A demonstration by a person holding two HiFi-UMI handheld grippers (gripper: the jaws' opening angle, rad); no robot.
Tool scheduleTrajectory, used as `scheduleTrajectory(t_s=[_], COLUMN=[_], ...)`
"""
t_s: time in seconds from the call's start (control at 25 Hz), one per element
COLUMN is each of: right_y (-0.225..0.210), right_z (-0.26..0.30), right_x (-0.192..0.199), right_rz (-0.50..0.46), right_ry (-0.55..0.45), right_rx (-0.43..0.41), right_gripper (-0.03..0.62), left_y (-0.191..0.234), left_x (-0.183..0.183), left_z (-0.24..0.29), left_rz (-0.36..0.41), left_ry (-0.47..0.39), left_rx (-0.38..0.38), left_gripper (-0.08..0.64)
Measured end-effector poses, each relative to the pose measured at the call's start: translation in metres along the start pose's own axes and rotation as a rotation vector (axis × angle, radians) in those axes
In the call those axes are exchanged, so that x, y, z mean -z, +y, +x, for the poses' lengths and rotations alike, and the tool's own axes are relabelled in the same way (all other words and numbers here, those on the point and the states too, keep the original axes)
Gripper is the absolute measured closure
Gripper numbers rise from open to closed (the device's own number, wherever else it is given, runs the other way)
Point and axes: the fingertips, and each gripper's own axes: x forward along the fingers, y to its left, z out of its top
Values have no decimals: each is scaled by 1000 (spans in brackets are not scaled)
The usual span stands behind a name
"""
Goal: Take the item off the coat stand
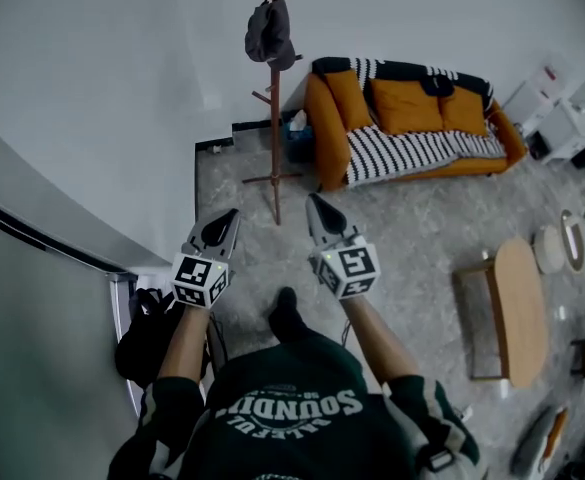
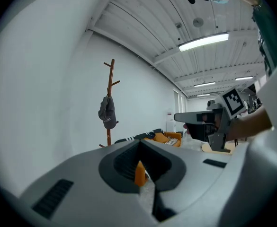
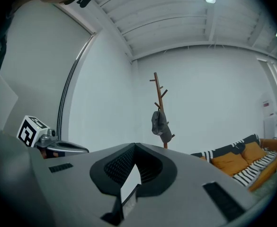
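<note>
Nothing taken yet: the cap [image 1: 269, 33] hangs on the coat stand [image 1: 277, 118], and both tongs are well short of it.

The grey cap is hooked on one of the stand's upper pegs and lies against the pole. Its long axis runs up and down along the pole, with the bulk drooping below the peg; which end is the brim I cannot tell. The left tongs [image 1: 230, 218] and right tongs [image 1: 317, 208] are held side by side, pointing towards the stand's foot, each with its jaws closed together and nothing between them. By my reading the whole task remains: walk up to the stand, open one pair, grip the cap and lift it clear of its peg. A striped orange sofa [image 1: 412, 118] sits just beside the stand, on its far side from the wall.
</note>
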Motion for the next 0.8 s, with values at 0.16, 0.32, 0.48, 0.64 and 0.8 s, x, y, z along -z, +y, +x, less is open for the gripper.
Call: scheduleTrajectory(t_s=[0.16,0.32,0.48,0.64,0.8], right_y=[-27,-48,-62,-72,-85], right_z=[52,101,137,162,176], right_x=[-17,-34,-40,-45,-43], right_rz=[-4,-25,-6,-1,6], right_ry=[-14,-25,-13,-11,-26], right_rx=[-32,-68,-108,-136,-132], right_gripper=[594,594,594,594,594], left_y=[32,64,88,106,128], left_x=[-17,-28,-33,-40,-42], left_z=[39,73,96,114,128], left_rz=[-9,-21,-40,-43,-72], left_ry=[0,-3,-5,-5,-9], left_rx=[-32,-69,-106,-129,-157], left_gripper=[560,560,560,560,560])
